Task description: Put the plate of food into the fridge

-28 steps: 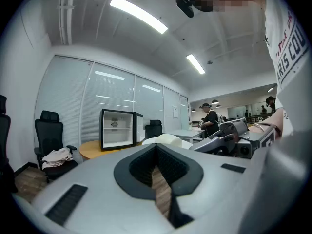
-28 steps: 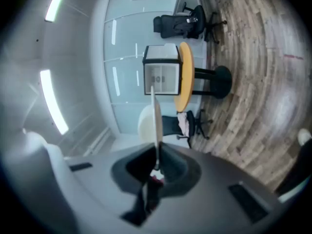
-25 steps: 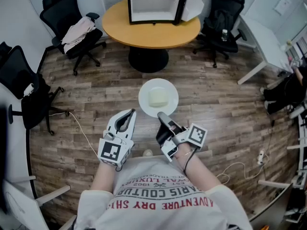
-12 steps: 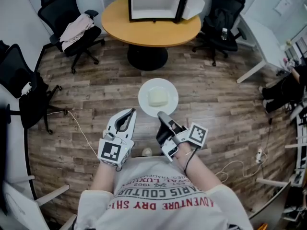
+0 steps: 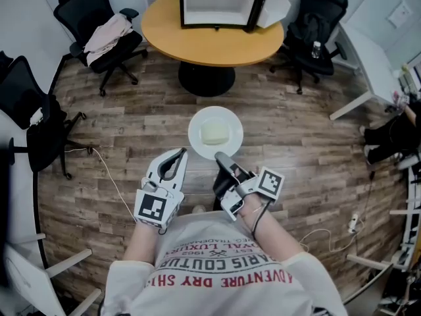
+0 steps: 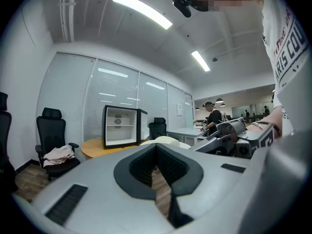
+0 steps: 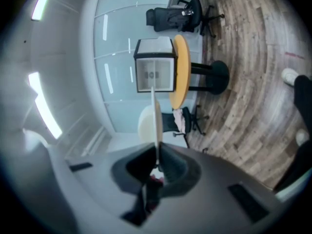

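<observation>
A: Right claw?
B: The right gripper (image 5: 222, 158) has its jaws almost together, pinched on the near rim of the white plate (image 5: 197, 139). In the right gripper view the rim is edge-on and runs straight down between the pads.

A: Load?
B: One pale block of food (image 5: 214, 133) sits mid-plate. The plate is face up, held out over the wood-plank floor (image 5: 302, 143), and touches nothing but the jaws.

A: Left claw?
B: The left gripper (image 5: 178, 155) has its tips closed together and nothing between them. It's just left of the right gripper, near the plate rim but apart from it.

A: Fridge?
B: The mini fridge (image 5: 217, 2) stands at the far edge of the round wooden table (image 5: 197, 41). Its door (image 5: 271, 4) is swung open to the right, and the white interior and a shelf are visible. It's well apart from the plate, with the table's black pedestal (image 5: 206, 79) between them.

A: Anything else around it?
B: A black office chair with clothes draped on it (image 5: 105, 35) is left of the table. A second office chair (image 5: 316, 35) is to the right.
</observation>
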`<state>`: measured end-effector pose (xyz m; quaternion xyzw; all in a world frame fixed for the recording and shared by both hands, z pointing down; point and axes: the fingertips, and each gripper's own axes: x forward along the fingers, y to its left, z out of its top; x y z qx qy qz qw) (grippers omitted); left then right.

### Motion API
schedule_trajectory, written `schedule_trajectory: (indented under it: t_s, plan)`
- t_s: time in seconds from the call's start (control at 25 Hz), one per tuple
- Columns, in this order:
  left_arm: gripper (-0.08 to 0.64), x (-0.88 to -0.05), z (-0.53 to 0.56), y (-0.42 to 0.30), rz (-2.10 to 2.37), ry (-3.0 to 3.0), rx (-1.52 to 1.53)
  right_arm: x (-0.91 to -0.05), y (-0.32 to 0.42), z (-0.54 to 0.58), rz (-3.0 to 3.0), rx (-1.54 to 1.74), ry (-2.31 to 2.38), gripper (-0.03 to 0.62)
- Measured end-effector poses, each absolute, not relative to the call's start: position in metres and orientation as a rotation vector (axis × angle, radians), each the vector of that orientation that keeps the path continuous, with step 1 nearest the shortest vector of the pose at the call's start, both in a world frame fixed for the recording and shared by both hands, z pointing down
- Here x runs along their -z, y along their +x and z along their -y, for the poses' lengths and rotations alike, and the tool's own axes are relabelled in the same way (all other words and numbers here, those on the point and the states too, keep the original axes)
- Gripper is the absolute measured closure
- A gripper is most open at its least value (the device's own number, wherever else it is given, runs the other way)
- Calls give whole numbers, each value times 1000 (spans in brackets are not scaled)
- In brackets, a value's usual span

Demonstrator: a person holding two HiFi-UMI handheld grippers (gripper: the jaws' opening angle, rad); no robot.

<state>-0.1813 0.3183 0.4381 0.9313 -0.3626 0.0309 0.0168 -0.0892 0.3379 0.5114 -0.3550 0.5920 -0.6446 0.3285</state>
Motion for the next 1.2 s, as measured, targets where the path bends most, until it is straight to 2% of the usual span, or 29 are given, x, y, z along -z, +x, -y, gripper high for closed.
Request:
schedule_trajectory:
  t_s: [0.4, 0.84, 1.2]
  plan:
    - [534, -428, -237, -124, 1298, 2809, -105, -508, -30, -244, -1609, 1773, -837, 555]
    - [534, -412, -141, -7, 1420, 2776, -61, -495, 82, -138, -1744, 1817, -790, 555]
    - [534, -421, -90, 49, 1430, 2752, -64, -506, 141, -85, -1720, 1841, -801, 555]
